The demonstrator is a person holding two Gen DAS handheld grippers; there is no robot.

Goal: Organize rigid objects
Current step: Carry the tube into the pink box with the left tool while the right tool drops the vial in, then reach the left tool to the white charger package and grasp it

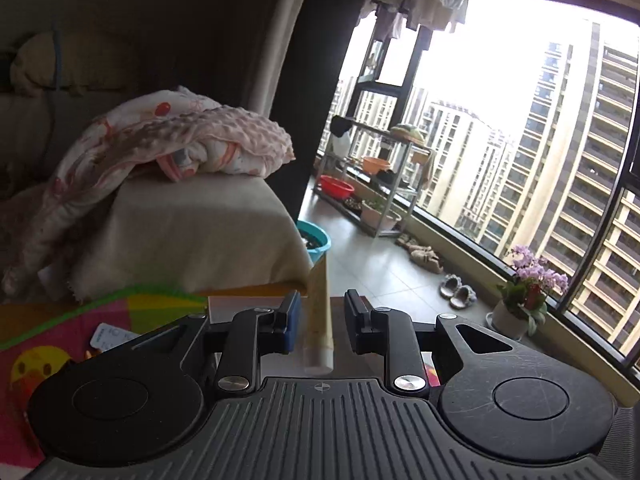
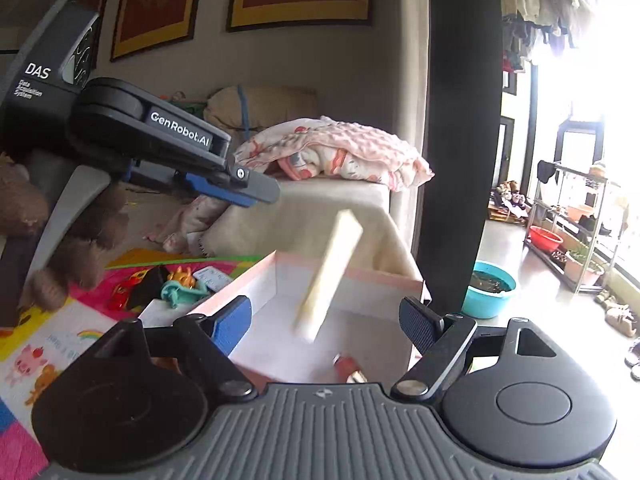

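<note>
From the right wrist camera, at ten o'clock, the left gripper reaches in from the left edge, its slim fingers raised above the floor and pinching nothing. From its own camera, its two pads stand a narrow gap apart, and the cream tube shows in that gap without either pad pressing on it.

At eight o'clock a bright play mat covers the floor. A teal toy and a white remote-like slab lie near its upper edge, just left of the box.

At the centre sits a white box with a pink rim, open at the top. The cream tube, blurred and tilted with its cap end down, hangs free over the box's inside, apart from both tools.

At six o'clock the right gripper has its fingers spread wide, nothing between them but the box beyond. A small reddish object lies on the box floor just above the gripper's body.

At three o'clock a teal basin stands on the tiled floor.
</note>
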